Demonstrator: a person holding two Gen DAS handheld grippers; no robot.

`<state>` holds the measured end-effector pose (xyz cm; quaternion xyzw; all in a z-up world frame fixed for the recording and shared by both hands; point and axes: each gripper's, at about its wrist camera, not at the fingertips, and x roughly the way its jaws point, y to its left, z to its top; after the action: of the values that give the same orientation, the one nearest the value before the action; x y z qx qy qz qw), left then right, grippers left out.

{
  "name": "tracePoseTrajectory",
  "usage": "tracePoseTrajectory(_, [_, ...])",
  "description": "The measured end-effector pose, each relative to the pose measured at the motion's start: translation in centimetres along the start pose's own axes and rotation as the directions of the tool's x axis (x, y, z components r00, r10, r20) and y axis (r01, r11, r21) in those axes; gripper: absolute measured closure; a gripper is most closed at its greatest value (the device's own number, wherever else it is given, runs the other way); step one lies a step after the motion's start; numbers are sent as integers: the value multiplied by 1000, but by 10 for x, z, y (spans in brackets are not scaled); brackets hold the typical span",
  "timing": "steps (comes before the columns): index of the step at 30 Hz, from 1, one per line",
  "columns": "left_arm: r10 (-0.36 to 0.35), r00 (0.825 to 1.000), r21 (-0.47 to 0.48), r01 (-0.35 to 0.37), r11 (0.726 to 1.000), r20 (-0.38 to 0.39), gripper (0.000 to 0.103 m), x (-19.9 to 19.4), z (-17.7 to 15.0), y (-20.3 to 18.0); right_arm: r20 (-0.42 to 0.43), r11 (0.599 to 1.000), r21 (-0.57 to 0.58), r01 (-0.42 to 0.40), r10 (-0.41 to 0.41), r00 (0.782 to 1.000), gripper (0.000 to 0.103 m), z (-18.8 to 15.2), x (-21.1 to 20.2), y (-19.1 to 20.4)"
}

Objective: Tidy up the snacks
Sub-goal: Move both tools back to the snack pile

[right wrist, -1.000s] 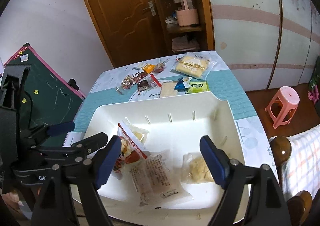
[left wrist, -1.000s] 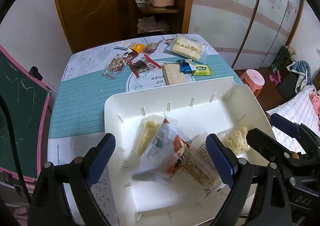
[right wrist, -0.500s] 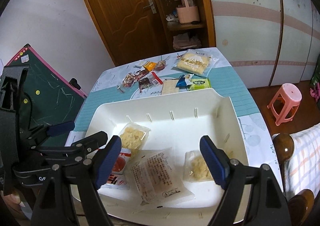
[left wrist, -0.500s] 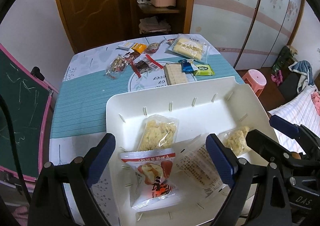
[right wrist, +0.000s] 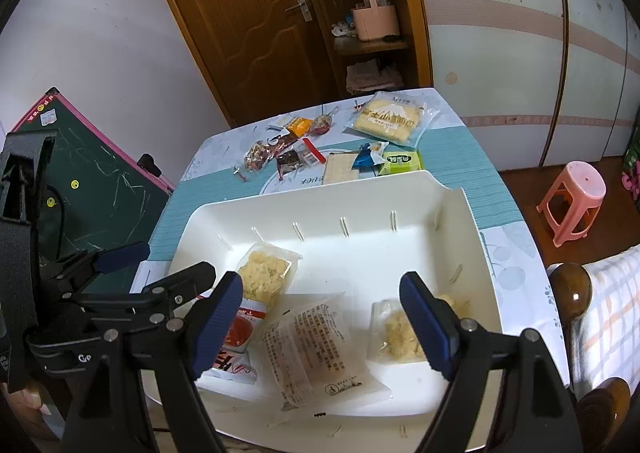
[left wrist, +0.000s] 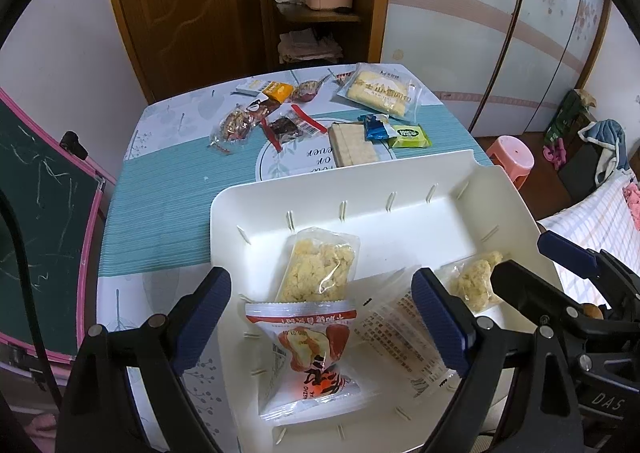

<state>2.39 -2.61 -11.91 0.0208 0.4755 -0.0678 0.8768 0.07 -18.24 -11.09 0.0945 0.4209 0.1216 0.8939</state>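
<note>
1. Snack packets are split between two places: four lie in the white tray [left wrist: 400, 221] near the front of the table, and the rest wait in a loose cluster on the tablecloth [left wrist: 168, 189] at twelve o'clock beyond the tray's far rim.
2. Both tools are released. The left gripper [left wrist: 320, 317] hangs with its jaws spread wide above the red-printed packet [left wrist: 308, 357], not touching it. The right gripper [right wrist: 320, 317] hovers equally wide over the clear printed packet [right wrist: 316, 349].
3. A crumbly rice-cake bar [left wrist: 320, 269] lies at twelve o'clock from the red-printed packet, their ends overlapping.
4. These packets look light, thin and slick, so they would probably slide or crinkle under the pads.
5. The crumbly fillings seem fragile; I would pinch the sealed end seams, not the middles.
6. The large cake packet [left wrist: 380, 93] looks soft, best gripped gently across its narrow width.
</note>
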Motion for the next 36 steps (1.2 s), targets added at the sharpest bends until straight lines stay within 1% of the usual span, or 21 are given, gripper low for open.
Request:
tracePoseTrajectory(13, [0,1000,1,0,1000,-16,12,10,2,3,-27,1000,8,-10,10,1000,21,3,12,-3])
tracePoseTrajectory(15, [6,1000,12,-6,1000,-4,12,11,6,3,-23,1000,3,-10,10,1000,21,5,12,-3])
tracePoseTrajectory(19, [18,999,43,-20,999,45,12,6,17,1,-9,1000,-22,-1,1,1000,21,14,11,-3])
tracePoseTrajectory(24, [1,995,58,-7,998,96,12,-3,42,-2,28,1000,-19,-6,7,1000,21,35,4,-6])
tracePoseTrajectory(26, [-6,993,83,-4,997,119,12,-8,53,-5,53,1000,-26,11,-10,999,21,44,-1,-8])
tracePoseTrajectory(28, [1,987,116,-20,993,159,12,-17,66,-8,83,999,-38,24,-21,996,21,57,-8,-9])
tracePoseTrajectory(32, [7,974,159,-44,986,228,12,-33,95,-15,143,996,-80,48,-36,989,21,86,-23,-8])
tracePoseTrajectory(36, [-16,967,166,-27,986,255,12,-46,131,-18,195,992,-103,67,-46,980,21,125,-39,-11])
